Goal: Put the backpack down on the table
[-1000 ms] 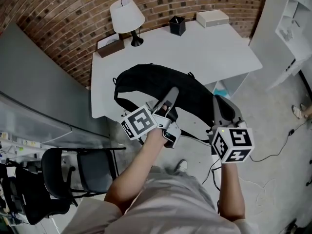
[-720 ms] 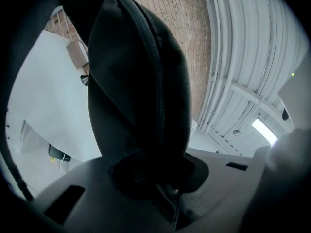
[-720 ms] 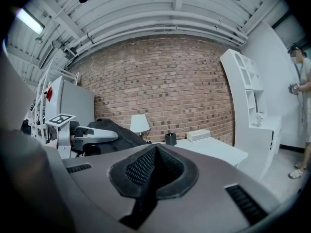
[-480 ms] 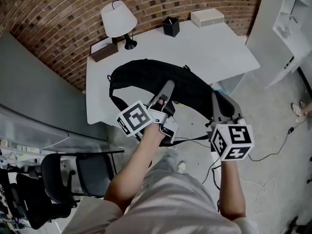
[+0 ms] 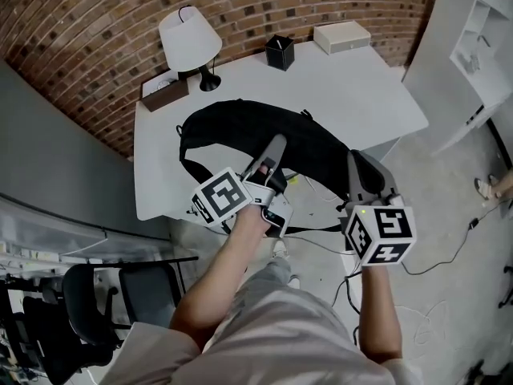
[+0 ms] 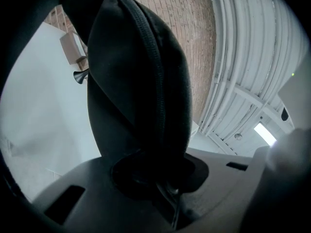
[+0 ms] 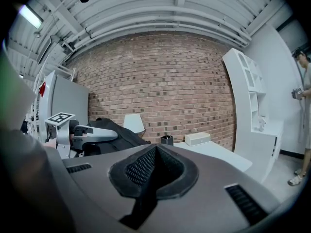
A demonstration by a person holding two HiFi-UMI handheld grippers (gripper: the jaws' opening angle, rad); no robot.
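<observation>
Step in hand, I'd say: getting the backpack [image 5: 264, 135] in over the table [image 5: 361, 87] before lowering it. To do it well, both grippers should go down together & level, so the bag lands flat, not 1 end first. Get the whole body past the near edge first. From the head view its near side & the dangling straps [image 5: 317, 229] look to hang off that edge. Aim for the bare middle, well short of the lamp [image 5: 189, 40], pen cup [image 5: 280, 52] & white box [image 5: 342, 35] at the back. Don't let go till the weight sits on the top. I can't tell if the bag touches it yet.

Jaws: the left gripper [image 5: 275, 152] is clamped part-way closed on a thick fold of the bag by the zip [image 6: 153, 57], w/ the black bulk rising straight out from btwn its jaws. The right gripper [image 5: 362, 175] is pinched nearly together on a bit of black mesh fabric [image 7: 143, 166] at the bag's right end. So the bag hangs slung btwn the 2, left one near its middle, right one at the end.
</observation>
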